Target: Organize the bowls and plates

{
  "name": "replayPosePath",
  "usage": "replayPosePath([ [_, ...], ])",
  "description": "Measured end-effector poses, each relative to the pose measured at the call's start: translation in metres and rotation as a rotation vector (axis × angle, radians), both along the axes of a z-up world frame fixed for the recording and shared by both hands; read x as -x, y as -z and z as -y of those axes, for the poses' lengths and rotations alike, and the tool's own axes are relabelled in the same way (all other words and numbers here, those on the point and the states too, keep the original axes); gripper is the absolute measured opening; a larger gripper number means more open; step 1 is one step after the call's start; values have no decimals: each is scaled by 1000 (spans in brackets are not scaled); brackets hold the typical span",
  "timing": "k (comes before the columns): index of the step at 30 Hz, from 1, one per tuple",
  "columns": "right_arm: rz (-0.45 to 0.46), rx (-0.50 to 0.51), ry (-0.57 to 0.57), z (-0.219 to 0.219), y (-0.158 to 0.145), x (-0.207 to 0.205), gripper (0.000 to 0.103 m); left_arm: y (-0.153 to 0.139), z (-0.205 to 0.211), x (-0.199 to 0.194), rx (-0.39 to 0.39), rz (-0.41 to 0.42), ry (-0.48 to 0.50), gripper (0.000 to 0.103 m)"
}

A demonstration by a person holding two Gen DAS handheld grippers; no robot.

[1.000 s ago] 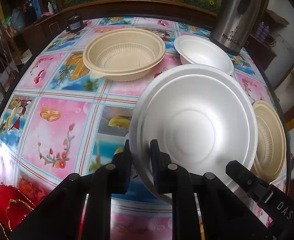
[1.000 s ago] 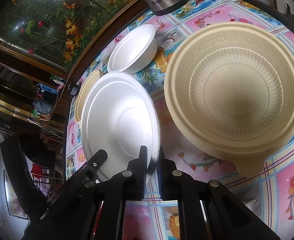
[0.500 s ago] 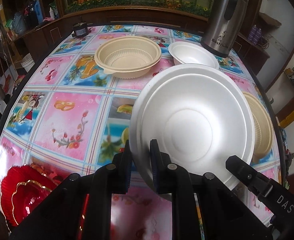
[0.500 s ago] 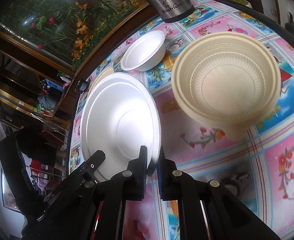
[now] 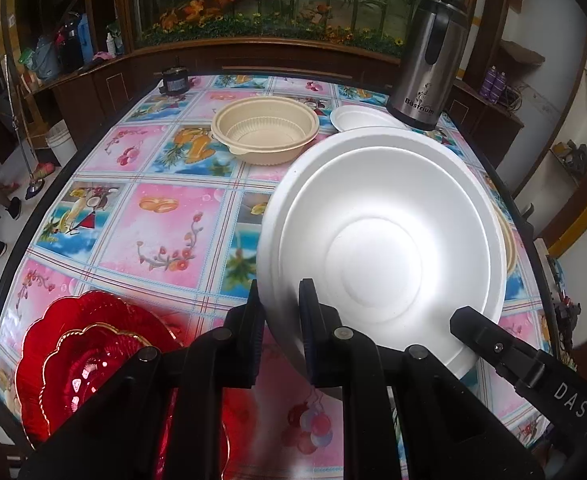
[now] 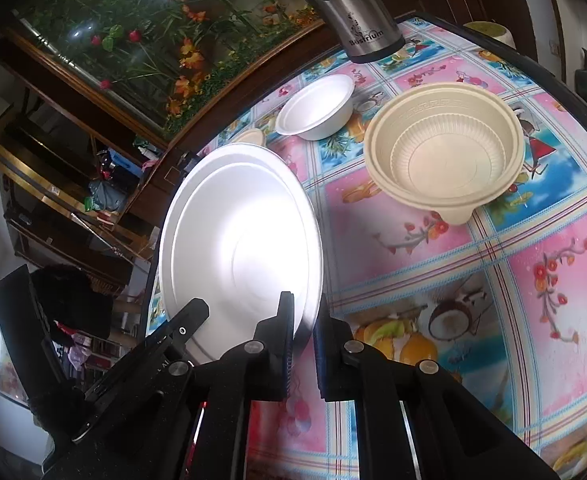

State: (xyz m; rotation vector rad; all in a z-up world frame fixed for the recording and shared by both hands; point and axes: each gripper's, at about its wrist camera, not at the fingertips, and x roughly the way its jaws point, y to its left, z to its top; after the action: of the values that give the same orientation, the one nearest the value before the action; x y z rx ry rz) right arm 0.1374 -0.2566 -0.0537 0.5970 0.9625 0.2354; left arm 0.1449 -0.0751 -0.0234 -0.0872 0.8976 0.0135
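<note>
Both tools grip the same large white plate (image 5: 377, 240), which hangs tilted in the air above the flowered tablecloth (image 5: 165, 232). The left gripper (image 5: 280, 304) is clamped on the plate's near-left rim, one finger under it and one over, and the right gripper (image 6: 304, 320) pinches the opposite rim in the same way; in the left wrist view the right gripper's black finger lies against the plate's lower right edge. Nearest of the table's things, to the left of the white plate and below it, sits a stack of red scalloped plates (image 5: 89, 356) with gold edging, close to the table's near corner. Just behind the white plate on its right, a beige ribbed bowl (image 6: 445, 156) stands on the cloth, mostly hidden by the plate in the left wrist view. Beyond the plate, further across the table, a second beige bowl (image 5: 265, 130) of the same kind stands upright, and a small white bowl (image 5: 361, 118) sits just beside it. Farther still from the plate, near the table's far edge, a steel thermos jug (image 5: 429, 60) stands behind the small white bowl, and a small dark object (image 5: 174, 79) rests at the far left corner.
</note>
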Motion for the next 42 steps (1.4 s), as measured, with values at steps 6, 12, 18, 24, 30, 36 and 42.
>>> replayPosePath([
  [6,33,16,-12,-6,-9,13,9,-8,-7,18,1,37,-6,14],
  [12,58,29,-40,-17,-16,25,9,-9,-19,33,8,55,-23,14],
  [18,72,43,-71,-31,-19,34,9,-11,-33,46,14,68,-44,14],
  [24,89,58,-109,-46,-23,40,9,-14,-48,61,25,84,-67,14],
  [30,97,63,-162,-64,-25,44,9,-15,-71,76,42,86,-97,14],
  [36,104,69,-231,-93,-25,51,9,-15,-100,98,52,95,-150,14],
  [42,106,71,-307,-125,-25,57,9,-10,-130,112,55,91,-212,14],
])
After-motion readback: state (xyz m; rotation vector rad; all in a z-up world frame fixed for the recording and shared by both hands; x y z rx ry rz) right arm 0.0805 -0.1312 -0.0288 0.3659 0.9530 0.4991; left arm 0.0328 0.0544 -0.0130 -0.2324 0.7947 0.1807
